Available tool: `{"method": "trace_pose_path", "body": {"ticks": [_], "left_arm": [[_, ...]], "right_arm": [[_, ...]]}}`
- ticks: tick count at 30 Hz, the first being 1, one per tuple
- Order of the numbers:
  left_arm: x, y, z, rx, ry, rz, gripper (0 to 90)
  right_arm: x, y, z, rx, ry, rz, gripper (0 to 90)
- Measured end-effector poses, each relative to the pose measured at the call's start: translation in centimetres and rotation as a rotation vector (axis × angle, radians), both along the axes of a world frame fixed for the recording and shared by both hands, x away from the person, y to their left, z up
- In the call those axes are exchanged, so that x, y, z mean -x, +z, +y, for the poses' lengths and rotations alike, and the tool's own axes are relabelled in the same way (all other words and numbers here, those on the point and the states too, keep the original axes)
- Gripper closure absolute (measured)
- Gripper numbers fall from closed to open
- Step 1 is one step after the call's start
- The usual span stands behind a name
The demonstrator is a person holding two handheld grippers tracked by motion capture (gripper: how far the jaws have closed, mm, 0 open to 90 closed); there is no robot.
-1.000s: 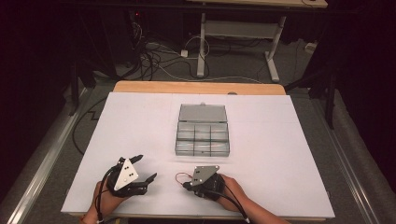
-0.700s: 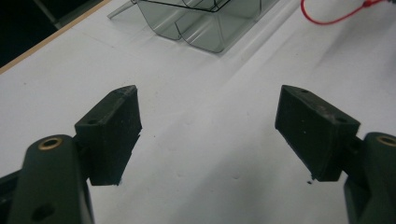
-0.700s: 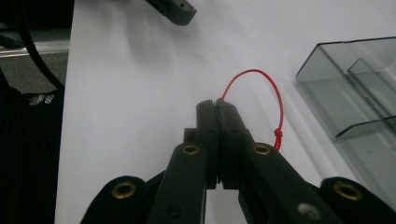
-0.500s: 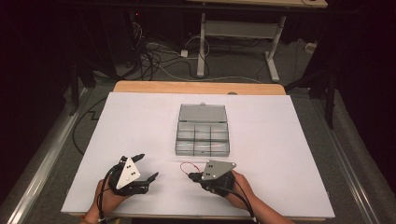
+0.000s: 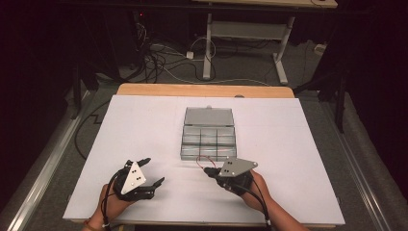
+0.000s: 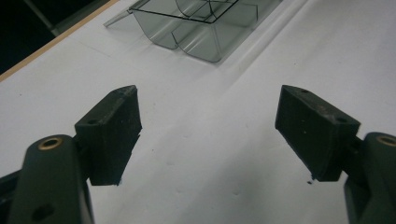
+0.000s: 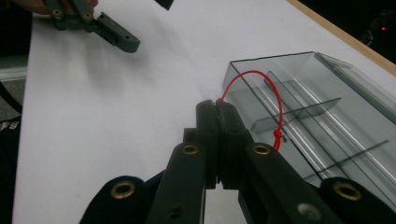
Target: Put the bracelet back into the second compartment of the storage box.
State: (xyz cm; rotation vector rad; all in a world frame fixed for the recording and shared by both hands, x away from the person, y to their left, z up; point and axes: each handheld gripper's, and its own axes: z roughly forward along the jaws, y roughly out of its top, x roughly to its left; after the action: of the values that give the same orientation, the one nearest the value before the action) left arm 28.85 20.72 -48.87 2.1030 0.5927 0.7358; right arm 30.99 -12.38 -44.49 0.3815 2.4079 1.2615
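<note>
No label or writing can be read on anything here; the right claw (image 7: 217, 103), matte black with brass-ringed pivots, is clamped on a thin red cord (image 7: 273, 100) that arcs in a loop from its tips, with a small knot, just over the near edge of the compartment box (image 7: 322, 112); that box is clear smoky plastic, rectangular, split by thin dividers, its lid laid back, standing mid-worktop (image 5: 144, 125); the worktop is smooth and white with a wooden far edge; the left claw (image 6: 208, 128) gapes wide above bare surface, its pads blocky and angular.

Dark room – grey floor (image 5: 57, 144), tangled cables (image 5: 159, 53)
</note>
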Motion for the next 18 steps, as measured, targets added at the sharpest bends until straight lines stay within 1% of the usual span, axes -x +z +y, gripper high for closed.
{"method": "trace_pose_path", "body": {"ticks": [4,5,8,11,14,16,18], "left_arm": [[-0.1,0.0,-0.1,0.004,-0.001,0.003,22.0],[-0.1,0.0,-0.2,0.002,-0.002,0.002,22.0],[-0.1,0.1,-0.1,0.008,0.001,0.002,22.0],[-0.1,0.0,0.0,0.004,0.003,0.004,22.0],[0.0,0.0,0.0,0.001,0.002,0.003,22.0],[-0.1,0.0,0.0,0.003,0.001,0.003,22.0],[-0.1,0.0,-0.1,0.000,0.001,0.006,22.0]], "right_arm": [[-0.7,0.3,-0.8,-0.016,-0.034,-0.001,89.9],[-0.9,0.5,-0.9,-0.018,-0.038,-0.007,89.9],[-1.8,0.6,-1.0,0.002,-0.066,-0.022,90.0],[-3.1,0.6,-1.1,0.005,-0.092,-0.021,89.9],[-4.2,0.4,-1.1,0.014,-0.105,-0.001,89.9],[-4.8,0.2,-0.9,0.029,-0.112,0.007,89.9],[-5.3,0.0,-0.9,0.028,-0.124,0.016,89.9]]}}
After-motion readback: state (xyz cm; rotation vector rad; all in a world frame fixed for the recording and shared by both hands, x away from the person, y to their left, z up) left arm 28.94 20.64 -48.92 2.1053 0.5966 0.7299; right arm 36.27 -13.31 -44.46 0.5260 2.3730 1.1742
